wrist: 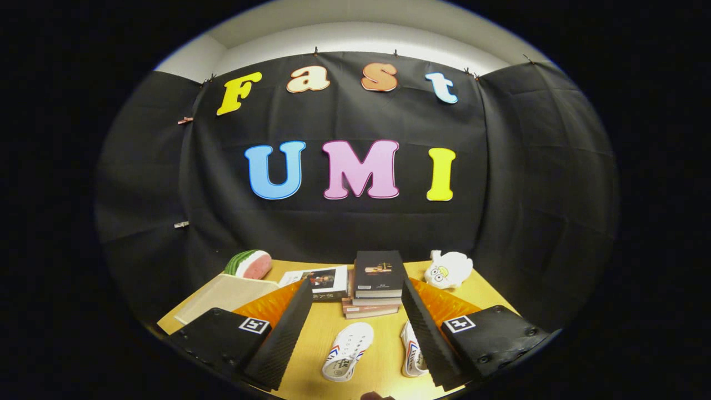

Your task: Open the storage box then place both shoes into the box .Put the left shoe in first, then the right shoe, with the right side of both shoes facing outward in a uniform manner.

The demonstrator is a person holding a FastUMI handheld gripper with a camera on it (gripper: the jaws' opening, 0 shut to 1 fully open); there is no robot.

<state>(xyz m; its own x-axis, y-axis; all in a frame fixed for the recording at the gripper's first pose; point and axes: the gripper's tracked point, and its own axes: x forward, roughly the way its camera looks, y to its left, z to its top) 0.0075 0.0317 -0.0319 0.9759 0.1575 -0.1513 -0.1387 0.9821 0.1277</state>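
Fingers spread wide above a pair of white shoes on a wooden worktop.

The gripper (355, 328) holds nothing, its two ribbed, wedge-shaped fingers well apart. Between them lie two white canvas shoes with red and blue side stripes: the left-hand shoe (347, 344) shows its whole upper, while the right-hand shoe (411, 351) lies partly hidden behind the right finger. They rest near each other, not touching, on the smooth, pale wooden worktop (325, 339). Just beyond them is a stack of books (376, 283) topped by a dark hardback. A watermelon-slice plush (250, 264), a beige flat panel (225, 294) and a white cartoon plush (447, 269) sit farther back.
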